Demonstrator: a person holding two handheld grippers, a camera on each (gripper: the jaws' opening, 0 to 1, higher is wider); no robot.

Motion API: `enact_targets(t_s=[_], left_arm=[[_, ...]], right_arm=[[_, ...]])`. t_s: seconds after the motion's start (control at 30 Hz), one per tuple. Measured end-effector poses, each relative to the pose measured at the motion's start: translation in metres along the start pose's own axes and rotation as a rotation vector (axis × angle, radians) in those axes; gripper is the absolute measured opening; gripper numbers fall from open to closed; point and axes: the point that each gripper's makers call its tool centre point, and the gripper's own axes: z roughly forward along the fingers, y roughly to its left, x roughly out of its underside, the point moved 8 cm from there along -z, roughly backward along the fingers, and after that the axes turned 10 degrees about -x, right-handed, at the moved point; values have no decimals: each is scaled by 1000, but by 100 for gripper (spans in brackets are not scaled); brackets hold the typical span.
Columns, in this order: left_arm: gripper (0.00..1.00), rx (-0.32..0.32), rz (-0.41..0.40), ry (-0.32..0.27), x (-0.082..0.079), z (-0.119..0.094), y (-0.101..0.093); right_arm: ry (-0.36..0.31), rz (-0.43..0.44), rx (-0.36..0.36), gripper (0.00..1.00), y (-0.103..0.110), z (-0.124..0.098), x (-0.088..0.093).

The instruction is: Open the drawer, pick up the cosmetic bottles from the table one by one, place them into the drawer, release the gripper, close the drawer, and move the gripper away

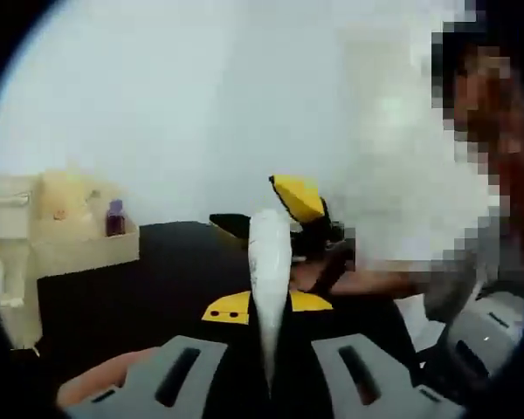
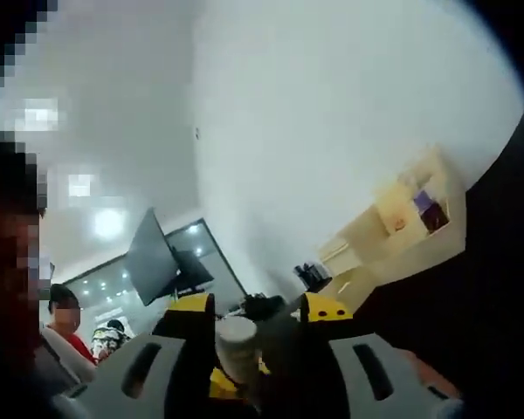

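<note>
A pale, bare wall (image 1: 201, 105) backs both views, and a black table (image 1: 157, 279) spreads below it. In the left gripper view a cream organizer (image 1: 61, 223) stands at the table's far left edge, with a small purple bottle (image 1: 115, 218) upright in one of its open compartments. Whether its drawer is open or closed cannot be told; the picture is blurred there.

The left gripper (image 1: 269, 362) is clenched on a slim white bottle (image 1: 269, 271), which stands upright between its grey jaws and rises well above them, blocking the middle of the view. Just behind that bottle, to the right, the right gripper's yellow fingertip (image 1: 299, 197) and dark body come in, with a hand (image 1: 319, 272) behind it. A person's white sleeve (image 1: 410, 209) fills the right side. Part of a pinkish hand (image 1: 100, 380) shows low at the left, beside the jaw.

In the right gripper view, which is rolled, the organizer (image 2: 402, 223) sits to the right against the wall, the purple bottle (image 2: 430, 212) a small dark patch in it, and the table (image 2: 498, 297) is a dark band beyond it. The right gripper (image 2: 249, 327) grasps a white capped bottle (image 2: 236, 345), held between its yellow-tipped jaws, cap toward the camera. Behind the jaws lie a tilted dark monitor (image 2: 153, 257), a dim glazed wall with ceiling lights (image 2: 109, 223), and a person in red and white (image 2: 65, 327) at lower left. Small dark clutter (image 2: 313, 276) sits near the organizer's foot, too blurred to name.
</note>
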Motion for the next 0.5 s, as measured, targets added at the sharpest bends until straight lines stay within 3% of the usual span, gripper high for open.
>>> enact_targets(t_s=[0.07,0.13,0.17,0.23,0.37,0.5], left_arm=[[10,107,-100,-24,-3,-4,0],[10,152,-179,-58,-8,-8,5],[10,190,-209,-40,-7,-10,5],[10,183,-224,-43,-6,-10,10],[10,257,-271,-17,-1,-9,8],[10,266,-263,6,3,-6,5]], right_arm=[[10,3,-82,35,6,0,-1],[14,0,-128,35,11,2,-1],[23,1,-140,35,14,3,0],[52,-10,-134,36,15,6,4],[81,-18,-145,37,14,8,12],[107,-17,-164,41,16,11,16]])
